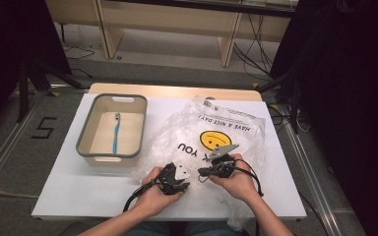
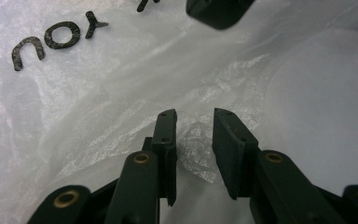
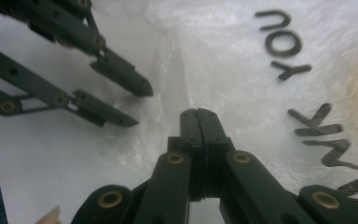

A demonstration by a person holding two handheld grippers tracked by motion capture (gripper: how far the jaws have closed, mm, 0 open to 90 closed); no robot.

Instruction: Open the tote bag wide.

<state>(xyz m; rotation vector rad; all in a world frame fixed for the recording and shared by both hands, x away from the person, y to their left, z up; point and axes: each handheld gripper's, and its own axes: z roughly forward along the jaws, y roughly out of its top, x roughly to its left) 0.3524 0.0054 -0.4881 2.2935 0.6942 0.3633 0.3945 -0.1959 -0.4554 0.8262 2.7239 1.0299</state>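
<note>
The right gripper has its two black jaws pressed fully together, pad against pad, over the thin, crinkled, translucent white plastic bag; whether a fold of film is caught between the pads cannot be told. The left gripper stands partly spread, a narrow gap between its pads, and a puckered ridge of the bag's film rises in that gap without the pads visibly pressing on it.

The right gripper view shows the left gripper's parted fingers to its left, tips down on the plastic. The high view shows both hands side by side at the near edge of the white table, on the bag's near-left part.

The bag lies spread over the table's right half, wrinkled and glossy, printed with black block letters and a yellow smiley face. At the far left stands a cream rectangular plastic basket with a grey rim, holding a blue toothbrush lying lengthwise on its floor.
</note>
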